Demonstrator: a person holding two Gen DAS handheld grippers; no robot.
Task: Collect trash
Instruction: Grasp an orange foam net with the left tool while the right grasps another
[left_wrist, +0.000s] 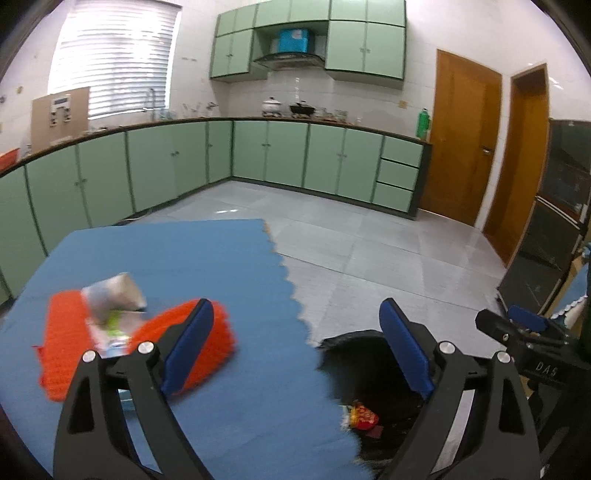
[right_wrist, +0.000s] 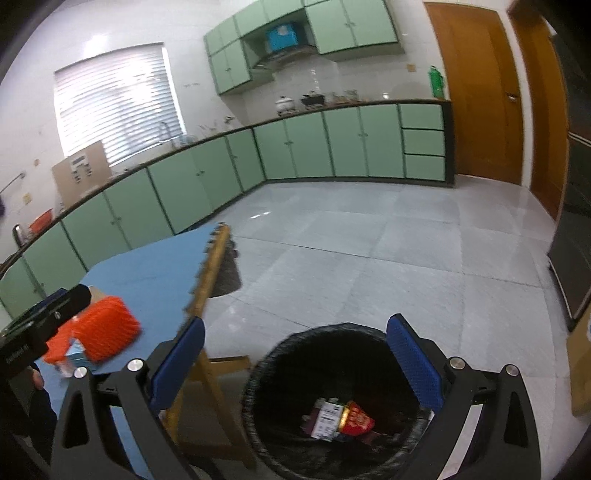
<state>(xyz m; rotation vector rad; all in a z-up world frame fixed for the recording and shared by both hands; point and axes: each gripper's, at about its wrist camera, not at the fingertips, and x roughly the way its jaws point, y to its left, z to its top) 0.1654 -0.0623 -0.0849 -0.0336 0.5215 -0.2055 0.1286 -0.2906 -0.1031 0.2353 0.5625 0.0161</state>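
Observation:
My left gripper (left_wrist: 297, 347) stands open and empty over the blue-matted table (left_wrist: 221, 266). Left of it lies an orange mesh basket (left_wrist: 147, 343) with a silver wrapper (left_wrist: 114, 295) and green-white scraps in it. My right gripper (right_wrist: 295, 365) is open and empty above a black-lined trash bin (right_wrist: 280, 354) on the floor beside the table. A red packet (right_wrist: 356, 417) and a white packet (right_wrist: 327, 419) lie at the bin's bottom. The left wrist view also shows the bin (left_wrist: 358, 354) and the red packet (left_wrist: 364, 417).
The table's wooden edge (right_wrist: 214, 266) runs just left of the bin. The orange basket (right_wrist: 107, 328) sits behind the left gripper's black housing (right_wrist: 48, 314). Green cabinets (left_wrist: 284, 155) line the far walls, wooden doors (left_wrist: 461, 147) stand at right, and grey floor tiles (right_wrist: 369, 240) lie between.

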